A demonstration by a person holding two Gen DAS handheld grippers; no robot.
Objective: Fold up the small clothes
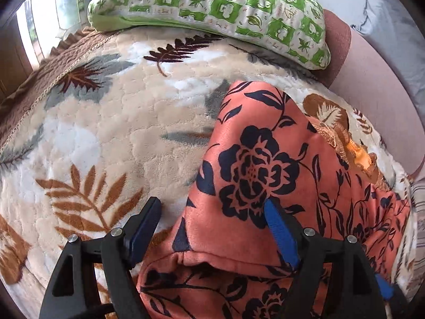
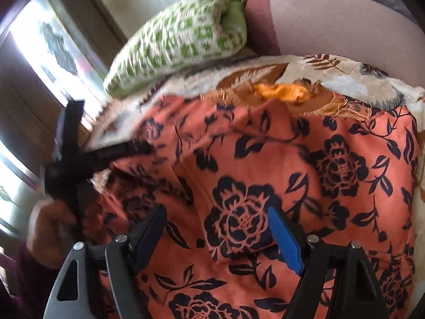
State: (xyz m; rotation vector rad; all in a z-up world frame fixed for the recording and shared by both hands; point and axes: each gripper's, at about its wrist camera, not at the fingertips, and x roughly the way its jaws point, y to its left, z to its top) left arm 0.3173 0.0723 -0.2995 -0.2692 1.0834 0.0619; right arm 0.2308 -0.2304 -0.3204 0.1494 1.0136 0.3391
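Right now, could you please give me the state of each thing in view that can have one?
Left gripper: open, holding nothing, over the garment's edge.
Right gripper: open, holding nothing, above the garment.
Orange flowered garment: lying on the blanket, partly folded, one layer over another.
Leaf-patterned blanket: spread flat under the garment.
Green checked pillow: resting at the blanket's far edge.

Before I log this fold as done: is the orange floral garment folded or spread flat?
Partly folded: the orange floral garment has one layer doubled over itself, its edge crossing the lower layer.
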